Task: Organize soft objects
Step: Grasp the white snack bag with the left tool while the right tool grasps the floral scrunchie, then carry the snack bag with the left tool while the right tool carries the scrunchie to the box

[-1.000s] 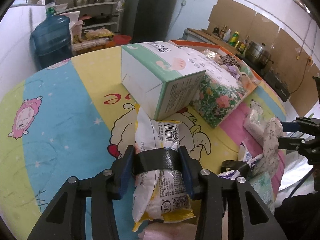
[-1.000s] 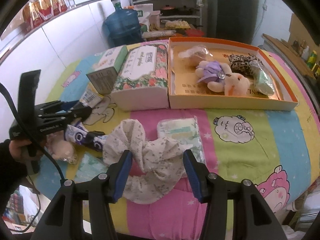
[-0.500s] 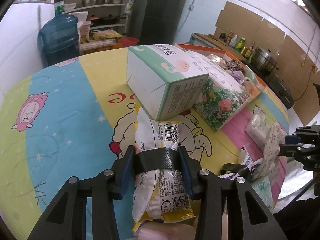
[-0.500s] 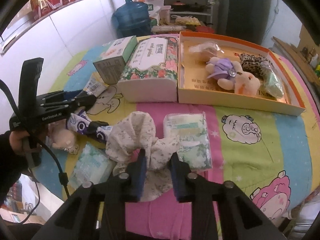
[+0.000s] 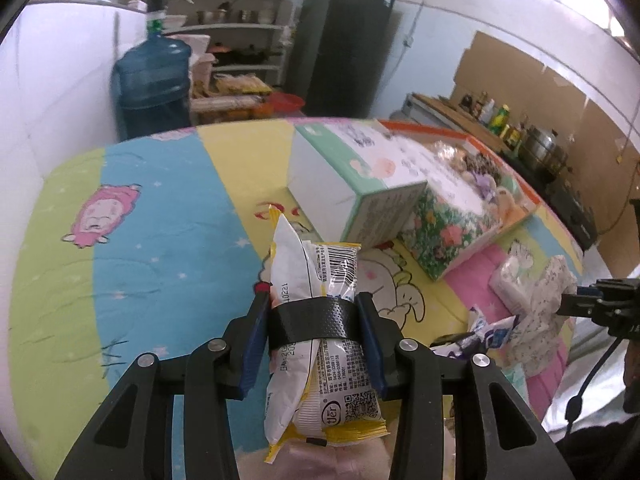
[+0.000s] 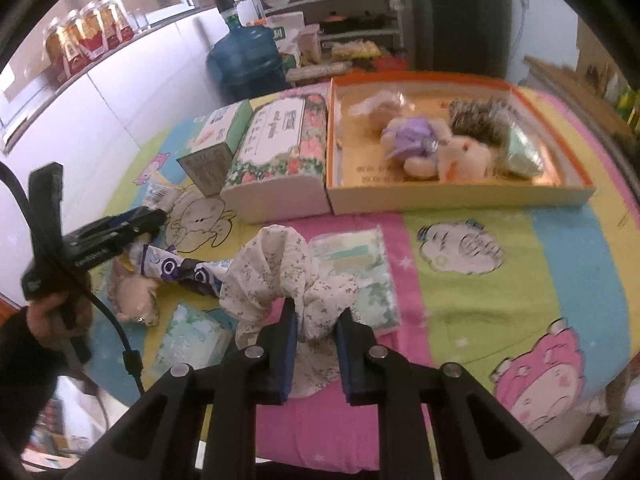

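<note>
While your left claw (image 5: 312, 320) clenches the yellow-and-white snack packet (image 5: 320, 360) across its middle, the packet stands lengthwise between the blue pads, its barcode end pointing toward twelve o'clock and its bottom seam hanging at six o'clock. It looks lifted clear of the cartoon-print counter (image 5: 160, 208), though you cannot be sure from this angle. At one o'clock from the packet sits the green-and-white box (image 5: 352, 172), with the floral tissue box (image 5: 452, 228) touching its right side.

Your right claw (image 6: 316, 336) is clenched on the floral cloth scrunchie (image 6: 280, 276), pinching a fold of it at six o'clock in the right wrist view; the rest of the cloth bunches up toward twelve o'clock. The scrunchie lies partly over the pale green tissue pack (image 6: 356, 264) at one o'clock. Just beside it at nine o'clock is the purple-and-white wrapper (image 6: 176, 272), and a second tissue pack (image 6: 192, 336) rests at eight o'clock. A small plush toy (image 6: 132, 296) lies farther out at nine o'clock, near your left hand (image 6: 56, 312).

At twelve to one o'clock the orange-rimmed tray (image 6: 460, 200) holds a plush bear (image 6: 432, 148), a leopard-print item (image 6: 476, 120) and a clear bag (image 6: 372, 106).
</note>
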`<state>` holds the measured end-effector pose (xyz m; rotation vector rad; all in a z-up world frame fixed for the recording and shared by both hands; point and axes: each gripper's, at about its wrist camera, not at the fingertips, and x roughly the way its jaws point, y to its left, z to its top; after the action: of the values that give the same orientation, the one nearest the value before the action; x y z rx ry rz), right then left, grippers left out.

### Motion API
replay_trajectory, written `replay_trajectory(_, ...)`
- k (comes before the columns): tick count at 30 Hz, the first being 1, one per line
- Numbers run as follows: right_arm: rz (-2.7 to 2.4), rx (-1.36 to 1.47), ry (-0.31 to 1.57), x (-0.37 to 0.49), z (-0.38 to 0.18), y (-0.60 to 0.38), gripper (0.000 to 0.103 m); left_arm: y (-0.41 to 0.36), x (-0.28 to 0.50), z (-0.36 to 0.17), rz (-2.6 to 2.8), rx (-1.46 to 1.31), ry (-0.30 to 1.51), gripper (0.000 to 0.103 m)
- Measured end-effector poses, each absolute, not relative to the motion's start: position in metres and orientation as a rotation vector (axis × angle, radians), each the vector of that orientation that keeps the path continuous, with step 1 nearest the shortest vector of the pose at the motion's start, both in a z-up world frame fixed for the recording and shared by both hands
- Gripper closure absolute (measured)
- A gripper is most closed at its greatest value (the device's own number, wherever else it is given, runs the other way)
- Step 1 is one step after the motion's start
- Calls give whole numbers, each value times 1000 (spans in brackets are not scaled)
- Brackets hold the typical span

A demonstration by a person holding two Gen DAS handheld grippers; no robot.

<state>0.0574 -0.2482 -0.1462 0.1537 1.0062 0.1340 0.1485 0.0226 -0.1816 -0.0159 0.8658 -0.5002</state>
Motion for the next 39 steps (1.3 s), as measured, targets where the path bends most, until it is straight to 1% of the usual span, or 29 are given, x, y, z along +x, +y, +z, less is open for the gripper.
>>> replay_trajectory(8,136,113,927,48,-125,-242,85,26,129,-141,-473,-33,771,59)
replay_trajectory(16,126,131,879,39,-109,-251,85,3,101,-102,-487,-15,689,59)
replay_trajectory(28,68,129,798,36,-80,-276,85,-54,75,-71,-530,-12,631,59)
replay_trajectory(39,-44,137,736,45,-63,-310,84,-106,75,-60,-604,20,625,59)
